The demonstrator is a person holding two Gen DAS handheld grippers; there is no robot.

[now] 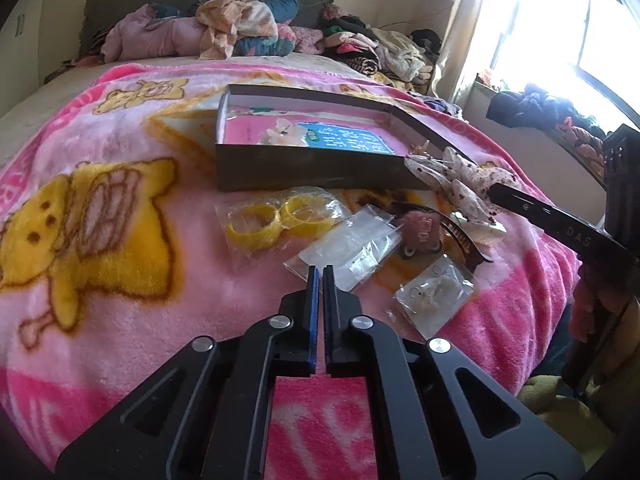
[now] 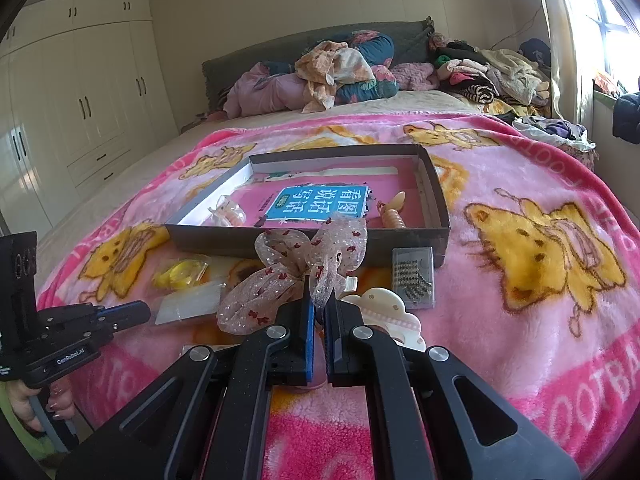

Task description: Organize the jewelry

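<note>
Bow (image 2: 296,272) pinched in right claw (image 2: 319,304), seemingly below box rim (image 2: 304,236); left claw (image 1: 320,276) closed, empty.

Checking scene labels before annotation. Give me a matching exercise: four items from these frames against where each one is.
Items:
1. bow
2. yellow rings
3. book
4. bead case

Places:
A. inside the box
B. bagged, on the blanket
C. in the right claw
D. on the blanket, by the box's right corner

Pairs: 1-C, 2-B, 3-A, 4-D
</note>
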